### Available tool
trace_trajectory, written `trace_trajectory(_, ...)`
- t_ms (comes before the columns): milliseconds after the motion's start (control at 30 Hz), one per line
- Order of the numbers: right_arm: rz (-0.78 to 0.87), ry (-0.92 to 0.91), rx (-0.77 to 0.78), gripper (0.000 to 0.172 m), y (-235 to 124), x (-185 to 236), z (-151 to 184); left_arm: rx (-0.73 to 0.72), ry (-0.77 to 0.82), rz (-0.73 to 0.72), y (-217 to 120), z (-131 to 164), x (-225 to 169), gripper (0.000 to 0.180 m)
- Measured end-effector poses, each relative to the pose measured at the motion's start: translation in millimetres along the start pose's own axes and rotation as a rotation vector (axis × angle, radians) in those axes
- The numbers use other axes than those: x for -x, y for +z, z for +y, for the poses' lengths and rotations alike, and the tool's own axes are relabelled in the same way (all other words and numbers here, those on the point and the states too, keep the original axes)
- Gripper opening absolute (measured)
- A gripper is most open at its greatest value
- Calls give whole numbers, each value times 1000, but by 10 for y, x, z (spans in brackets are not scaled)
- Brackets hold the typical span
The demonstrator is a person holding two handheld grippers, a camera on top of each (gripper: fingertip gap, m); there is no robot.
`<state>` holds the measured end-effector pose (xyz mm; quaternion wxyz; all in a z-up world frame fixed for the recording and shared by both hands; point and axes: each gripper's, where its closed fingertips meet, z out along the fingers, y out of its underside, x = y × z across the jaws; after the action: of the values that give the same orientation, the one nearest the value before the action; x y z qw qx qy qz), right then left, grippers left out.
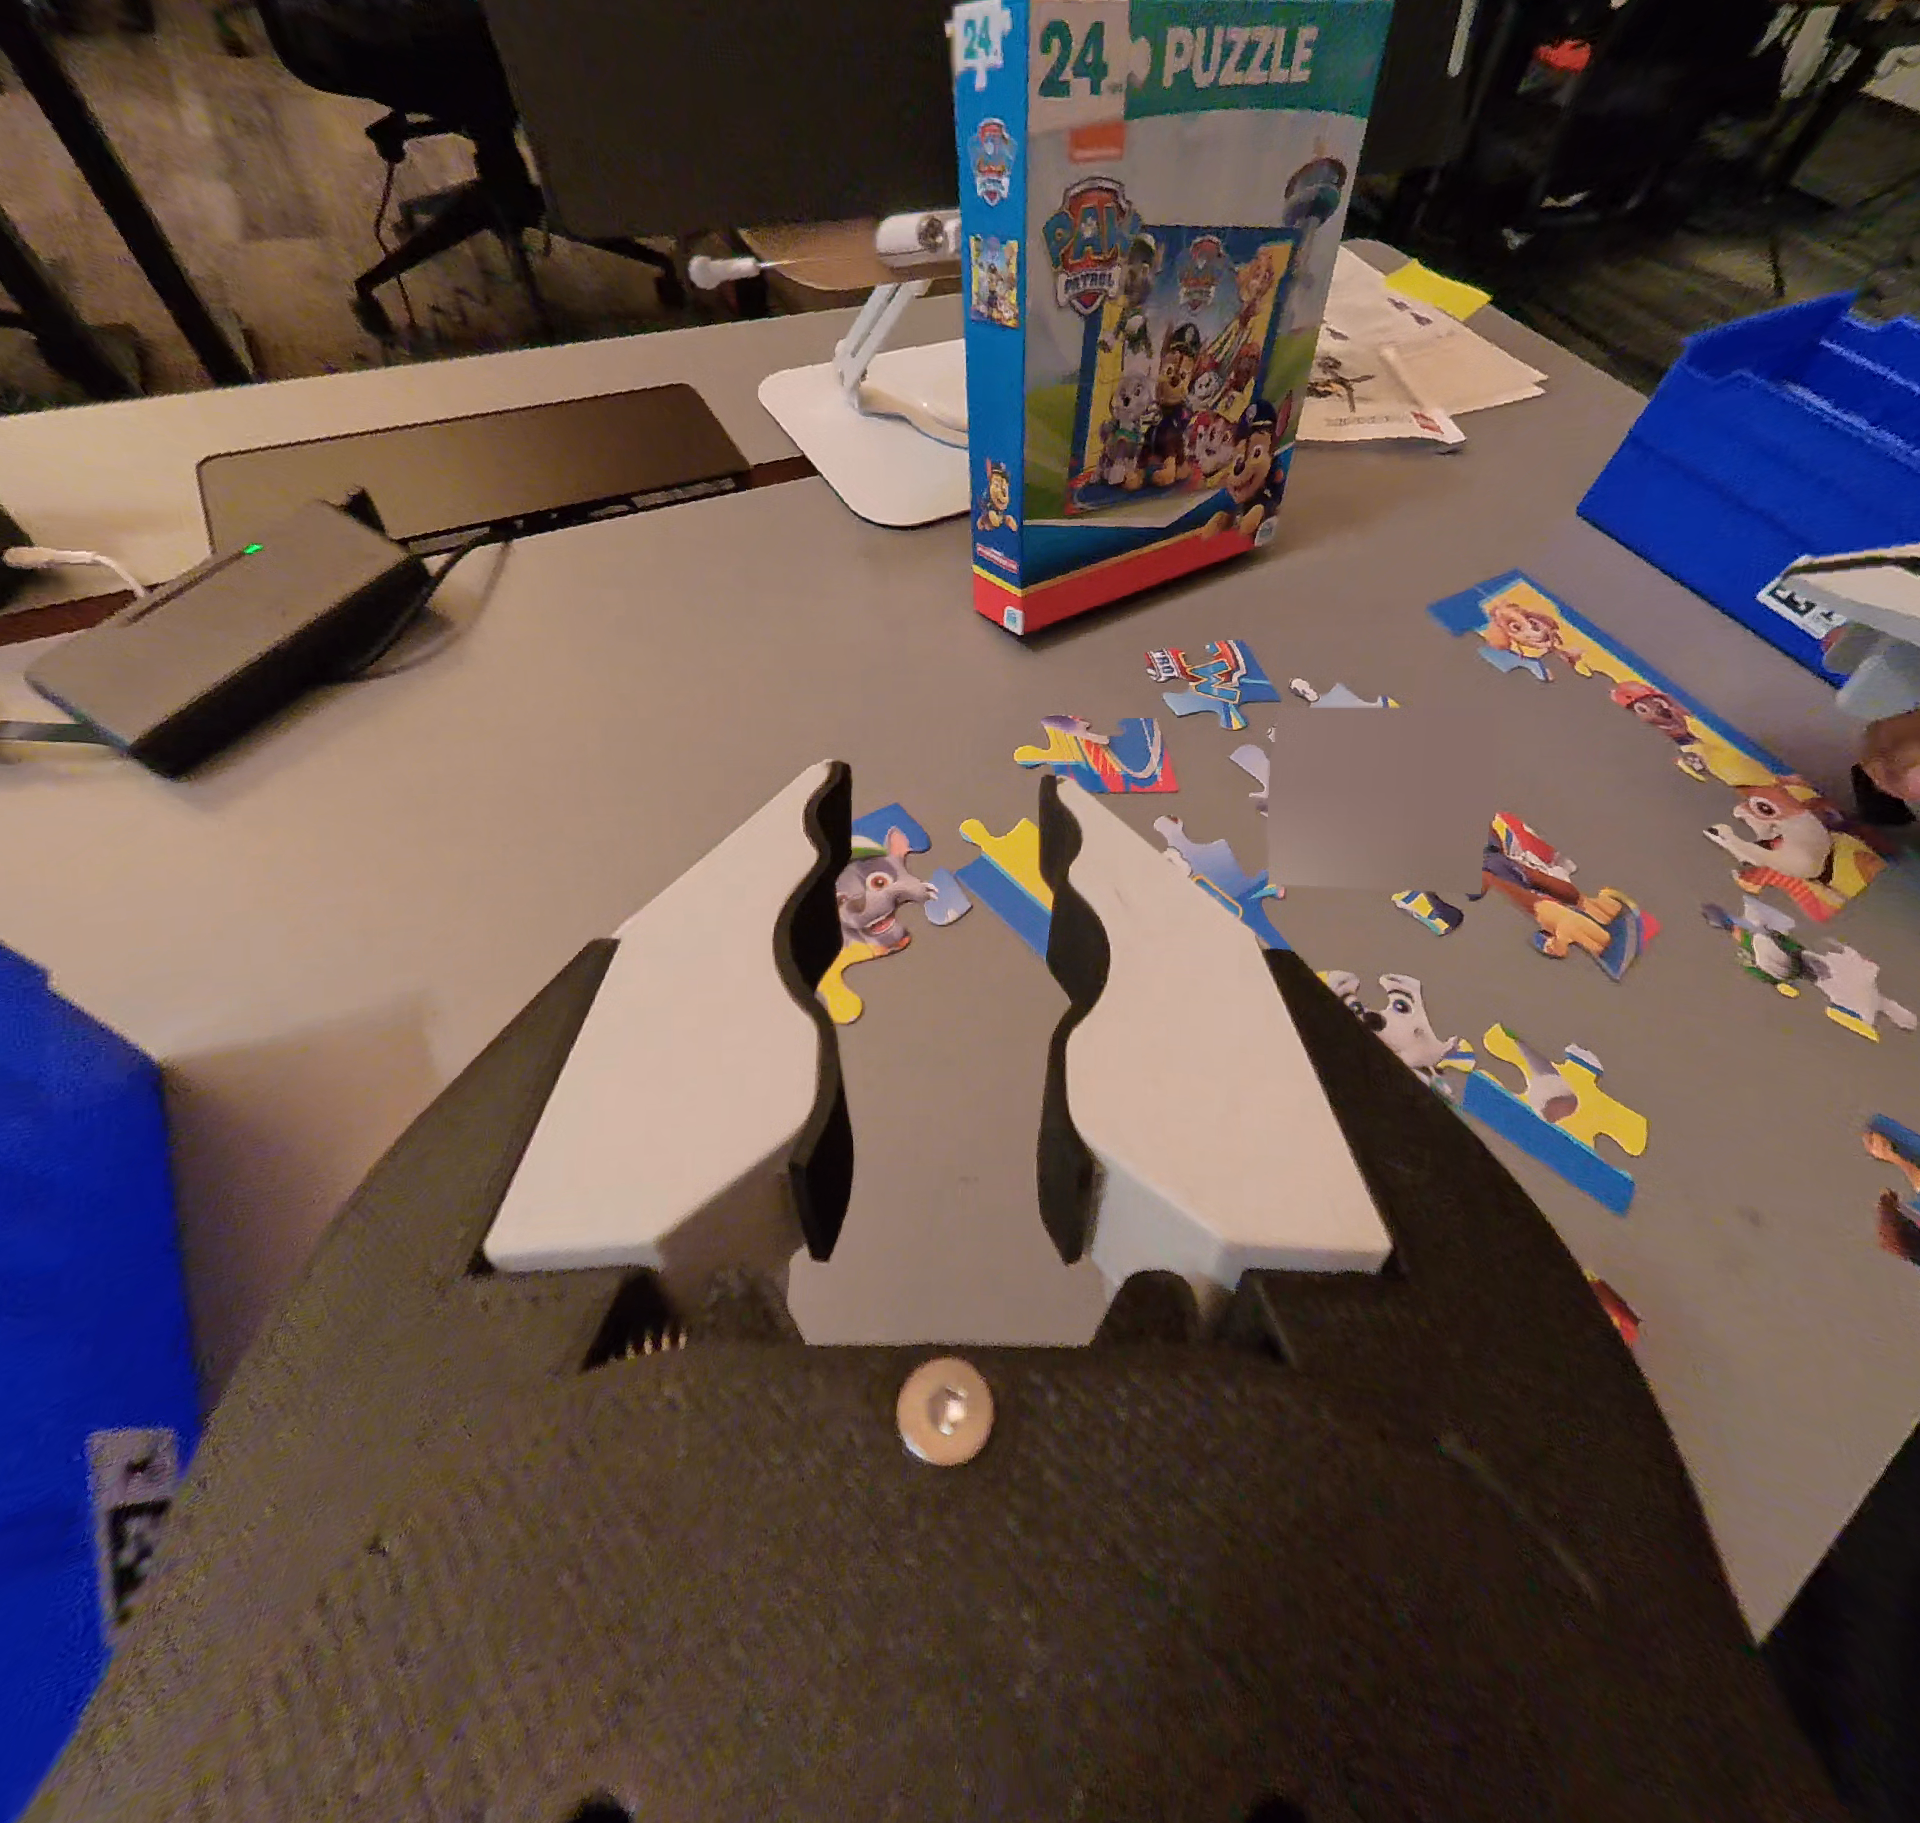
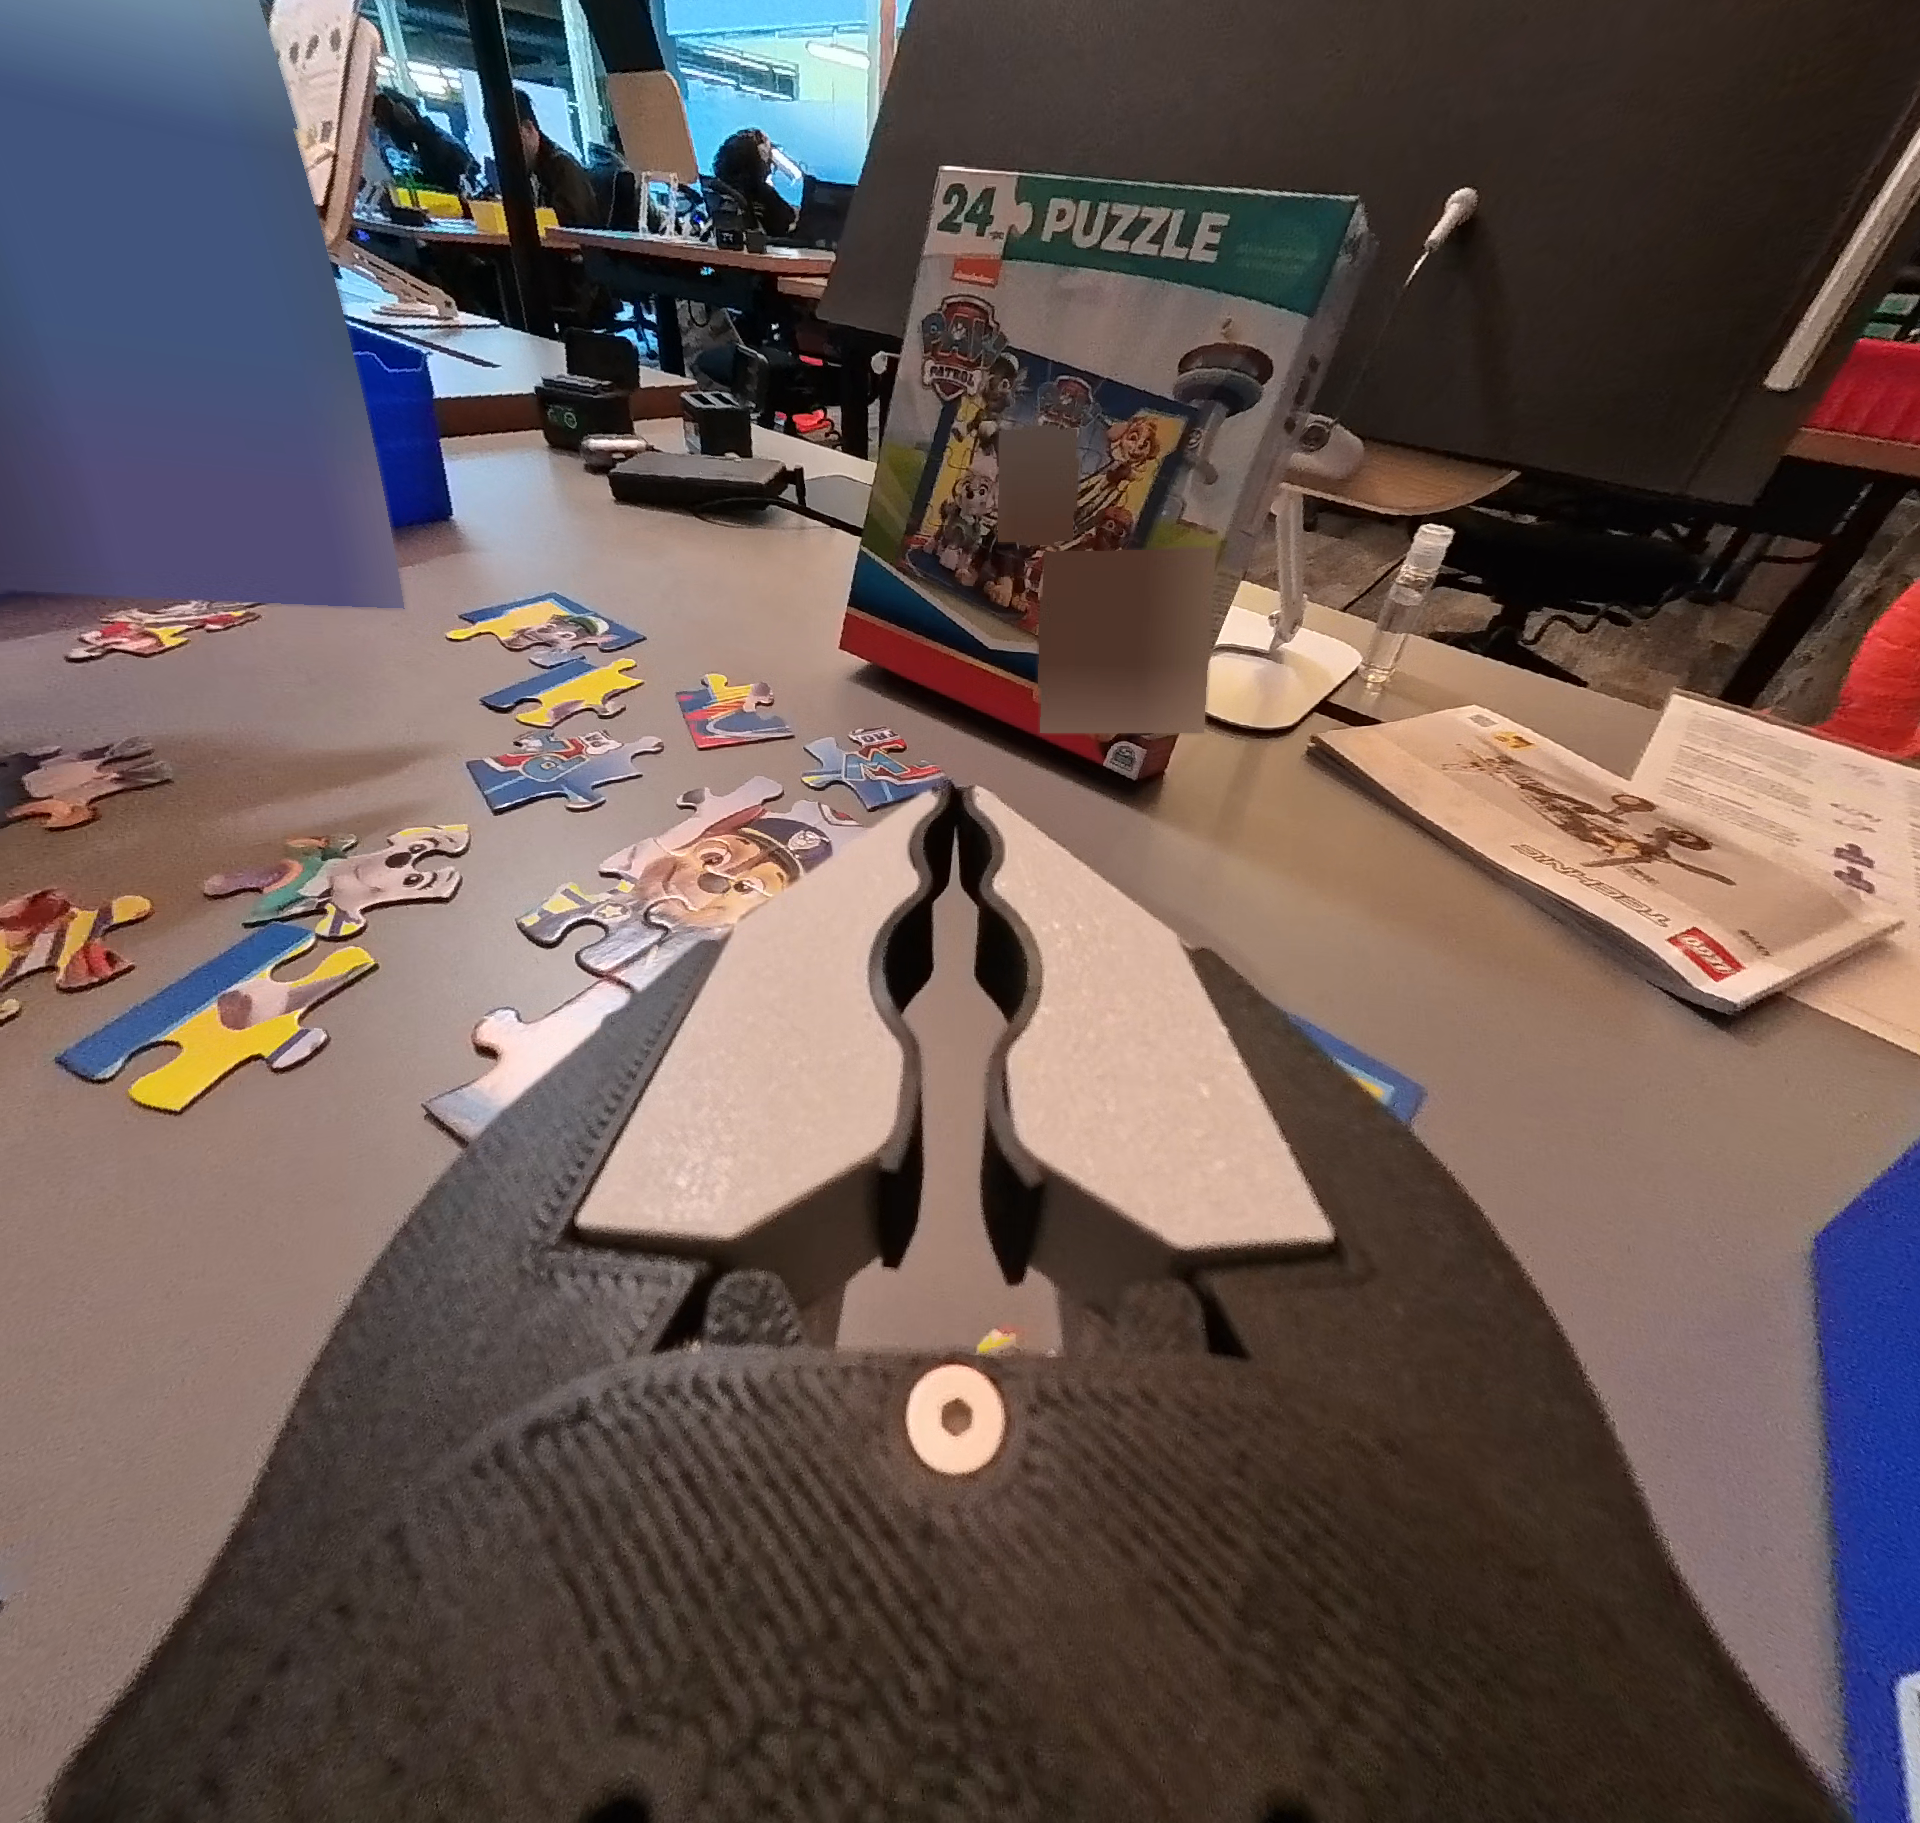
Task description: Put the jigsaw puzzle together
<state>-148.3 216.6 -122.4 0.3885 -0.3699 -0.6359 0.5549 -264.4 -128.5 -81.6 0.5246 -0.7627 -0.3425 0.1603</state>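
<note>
My left gripper point(image 1: 940, 781) is open and empty, hovering low over the grey table point(image 1: 623, 734). Below its gap lie a puzzle piece with a grey dog point(image 1: 883, 890), partly hidden by the left finger, and a blue-and-yellow edge piece point(image 1: 1013, 880). My right gripper point(image 2: 954, 794) is shut with its tips together and nothing shows between them. Two joined pieces with a dog's face point(image 2: 707, 869) lie just left of its fingers, and a blue lettered piece point(image 2: 868, 765) lies by its tips. A puzzle box point(image 1: 1164, 319) stands upright behind the pieces; it also shows in the right wrist view point(image 2: 1091, 464).
Several loose pieces are scattered over the table's right half point(image 1: 1558, 900). A joined border strip point(image 1: 1662, 713) lies far right near a blue bin point(image 1: 1766, 464). A black power brick point(image 1: 239, 630) sits left, a white stand base point(image 1: 883, 423) behind. A booklet point(image 2: 1600, 869) lies right. Tip to tip, the grippers are about 35 centimetres apart.
</note>
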Motion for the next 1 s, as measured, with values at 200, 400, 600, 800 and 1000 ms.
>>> trace_trajectory(200,3,30,-19,0,-16,-37,-23,-17,7,-24,-138,-29,36,34)
trace_trajectory(400,8,35,-21,0,-28,-45,-17,-33,15,-11,-182,-90,-16,34)
trace_trajectory(600,11,52,-37,0,-56,-59,-34,-37,44,5,-159,-141,-125,34)
trace_trajectory(800,11,60,-42,0,-66,-65,-39,-30,63,8,-119,-139,-177,34)
trace_trajectory(1000,12,51,-34,0,-54,-57,-28,-43,55,3,-129,-153,-158,34)
